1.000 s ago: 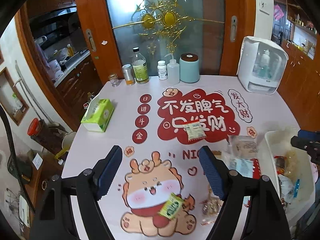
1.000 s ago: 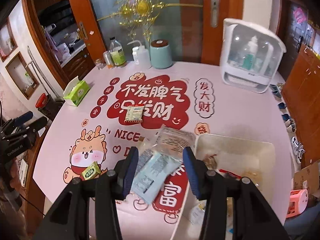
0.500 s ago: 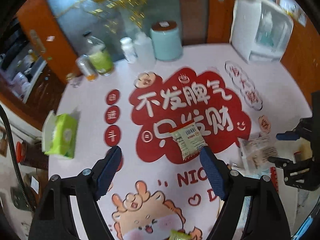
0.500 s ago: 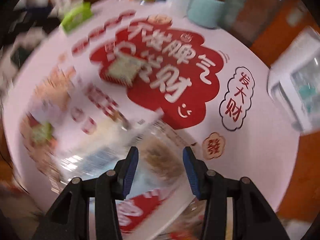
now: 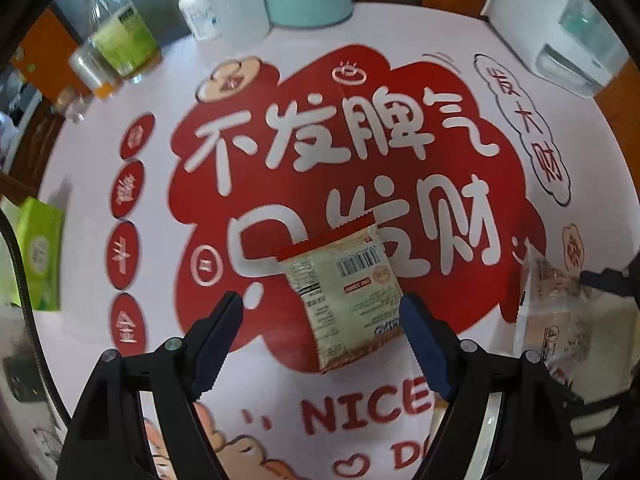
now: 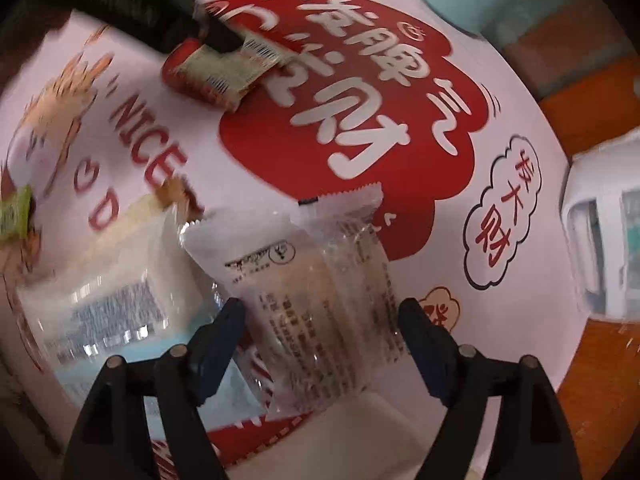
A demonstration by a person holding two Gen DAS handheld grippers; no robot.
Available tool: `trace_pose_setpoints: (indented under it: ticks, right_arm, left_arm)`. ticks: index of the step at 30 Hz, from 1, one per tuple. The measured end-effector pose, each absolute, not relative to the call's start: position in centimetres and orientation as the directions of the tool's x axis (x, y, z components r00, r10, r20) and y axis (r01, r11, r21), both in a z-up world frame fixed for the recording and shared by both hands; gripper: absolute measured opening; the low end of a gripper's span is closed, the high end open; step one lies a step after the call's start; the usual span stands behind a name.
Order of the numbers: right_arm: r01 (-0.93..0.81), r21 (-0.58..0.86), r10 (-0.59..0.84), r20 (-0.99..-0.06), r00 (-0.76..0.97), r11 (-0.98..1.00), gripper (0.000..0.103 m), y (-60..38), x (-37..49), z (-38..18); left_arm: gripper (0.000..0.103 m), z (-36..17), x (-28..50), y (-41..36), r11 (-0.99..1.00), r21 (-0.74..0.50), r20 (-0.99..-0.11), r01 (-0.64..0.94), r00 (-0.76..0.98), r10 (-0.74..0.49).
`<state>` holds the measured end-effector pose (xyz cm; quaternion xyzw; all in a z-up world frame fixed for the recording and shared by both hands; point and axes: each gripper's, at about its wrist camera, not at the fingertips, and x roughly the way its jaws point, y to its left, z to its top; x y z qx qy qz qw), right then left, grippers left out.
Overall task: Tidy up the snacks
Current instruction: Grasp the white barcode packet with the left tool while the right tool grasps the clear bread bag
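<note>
While our right gripper [image 6: 320, 348] points down with its jaws opening around a clear wrapped snack [image 6: 320, 304], untouched by the pads, our left gripper [image 5: 320, 344] holds its jaws wide over a cream packet [image 5: 346, 292] lying farther off on the printed surface [image 5: 500, 80].

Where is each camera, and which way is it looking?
Left wrist: rides the left gripper, looking steeply down its open blue fingers at a barcoded snack packet on the red-printed tablecloth.
Right wrist: rides the right gripper, facing straight down; its jaws are opening around a clear wrapped snack.
Shared: both views show the barcoded snack packet, the tablecloth, the clear snack and the other gripper.
</note>
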<state>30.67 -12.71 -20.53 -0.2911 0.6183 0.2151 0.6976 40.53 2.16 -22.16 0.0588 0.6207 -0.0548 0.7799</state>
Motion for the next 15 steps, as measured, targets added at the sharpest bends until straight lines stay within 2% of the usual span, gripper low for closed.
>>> trace_pose_setpoints:
  ticks: [6,10,11,15]
  right_arm:
    - [-0.45,-0.044,0.001,-0.995,0.099,0.892,0.079,-14.8,34.2,-20.5]
    - [-0.396,-0.053,-0.007,-0.993,0.115,0.917,0.076,-15.0,34.7,-20.6]
    - [-0.39,-0.058,-0.011,-0.993,0.121,0.919,0.075,-15.0,34.7,-20.7]
    - [-0.373,-0.075,-0.018,-0.988,0.155,0.925,0.065,-14.7,33.9,-20.5]
  left_arm:
    - [0.079,-24.2,41.4,1.8,0.994,-0.02,-0.982,0.105,0.184,-0.039]
    - [0.077,-25.1,41.7,1.5,0.996,-0.035,-0.982,0.082,0.181,-0.05]
    - [0.069,-25.4,41.7,1.5,0.996,-0.037,-0.983,0.078,0.176,-0.05]
    - [0.053,-25.2,41.0,1.4,0.997,-0.018,-0.978,0.077,0.207,-0.033]
